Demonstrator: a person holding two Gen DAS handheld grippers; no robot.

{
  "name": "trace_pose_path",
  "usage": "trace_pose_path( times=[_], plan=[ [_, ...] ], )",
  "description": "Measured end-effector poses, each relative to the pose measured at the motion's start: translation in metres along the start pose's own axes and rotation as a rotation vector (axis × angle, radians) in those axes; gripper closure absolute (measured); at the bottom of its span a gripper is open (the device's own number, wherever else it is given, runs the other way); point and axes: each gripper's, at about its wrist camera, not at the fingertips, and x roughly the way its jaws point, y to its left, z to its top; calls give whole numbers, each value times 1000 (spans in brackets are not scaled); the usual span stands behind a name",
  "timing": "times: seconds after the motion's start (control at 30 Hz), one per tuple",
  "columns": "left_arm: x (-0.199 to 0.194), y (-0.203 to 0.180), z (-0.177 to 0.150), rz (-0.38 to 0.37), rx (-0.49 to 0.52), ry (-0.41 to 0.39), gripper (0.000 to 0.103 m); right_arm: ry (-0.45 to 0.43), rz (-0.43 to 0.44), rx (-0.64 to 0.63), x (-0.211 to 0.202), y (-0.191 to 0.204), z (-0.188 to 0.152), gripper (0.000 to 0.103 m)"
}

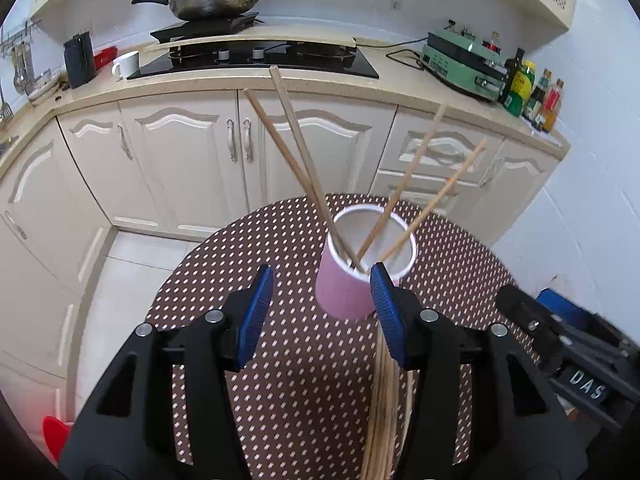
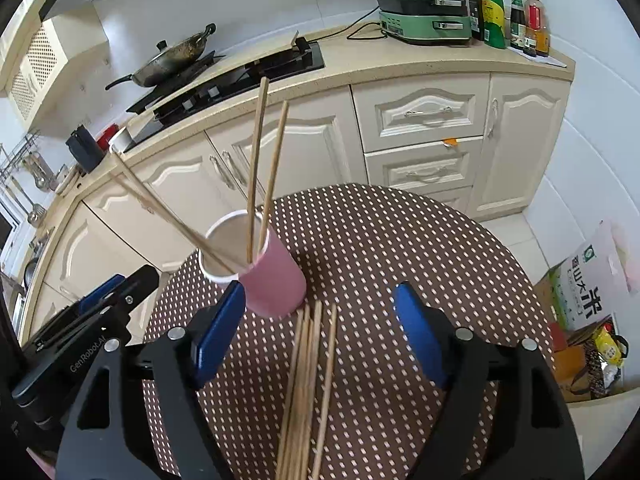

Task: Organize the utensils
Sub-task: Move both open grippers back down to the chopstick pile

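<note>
Chopsticks, slim round sticks of pale bamboo (image 2: 308,392), are lying in a loose bundle on the round tabletop (image 2: 400,248), which is wearing a brown cloth dotted with small white lozenges. Four more such sticks (image 1: 296,148) are standing in a pink paper cup with a white inside and a rolled white rim (image 1: 344,292); two are leaning off to one side of the cup and two to the other, crossing low inside it. The cup is sitting upright on the cloth, just beyond the far tips of the bundle. The left tongs (image 1: 322,292), black-framed with ribbed blue pads, are gaping wide and holding nothing, one pad showing just beside the cup's wall; whether it is touching I cannot tell. The right tongs (image 2: 320,308) are likewise spread wide and empty, straddling the bundle from above, the cup near their left pad. Beyond the tabletop, cream panelled cabinet doors (image 1: 176,152) are running under a speckled beige counter (image 2: 400,60) that is carrying a black glass hob (image 1: 256,60), a dark lidded wok (image 1: 212,0) and a mint-green electric grill (image 2: 424,16).
</note>
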Motion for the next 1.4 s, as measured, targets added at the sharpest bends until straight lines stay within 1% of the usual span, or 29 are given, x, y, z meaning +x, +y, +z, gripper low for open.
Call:
trace_pose_path(
  times=[0.07, 0.13, 0.17, 0.23, 0.4, 0.5, 0.67, 0.83, 1.0, 1.07, 1.2, 1.23, 1.3, 1.37, 1.4],
  plan=[
    [-6, -1, -8, 7, 8, 10, 52, 18, -4, -5, -2, -2, -6, 27],
    [-10, -1, -17, -23, 4, 33, 52, 37, -12, -11, -3, -5, -16, 21],
    [-11, -1, -20, -40, 2, 47, 52, 47, -18, -17, -3, -5, -21, 21],
    [-12, -2, -30, -43, 5, 67, 52, 79, -33, -35, -1, -6, -30, 18],
    [-12, -3, -57, -37, 1, 124, 52, 136, -50, -52, 7, -10, -51, 18],
    [-11, -4, -71, -23, 18, 154, 52, 173, -68, -64, 14, -13, -63, 18],
    [2, -5, -94, 1, 36, 227, 52, 233, -100, -58, 29, -18, -82, 18],
    [18, -4, -108, 3, 45, 295, 52, 283, -135, -76, 48, -16, -93, 18],
    [34, -1, -113, -7, 30, 340, 50, 310, -142, -80, 67, -14, -98, 18],
    [40, 0, -112, -8, 34, 357, 50, 326, -150, -83, 75, -13, -99, 19],
    [53, 2, -109, -7, 49, 385, 48, 380, -163, -84, 97, -11, -99, 34],
    [56, 2, -107, -8, 52, 392, 48, 383, -165, -77, 100, -11, -99, 36],
    [60, 2, -104, -14, 57, 397, 48, 379, -160, -62, 104, -11, -96, 36],
    [64, 3, -101, -14, 62, 403, 47, 387, -173, -79, 110, -7, -95, 36],
    [67, 3, -100, -13, 61, 410, 47, 393, -203, -98, 113, -4, -95, 36]
  ],
)
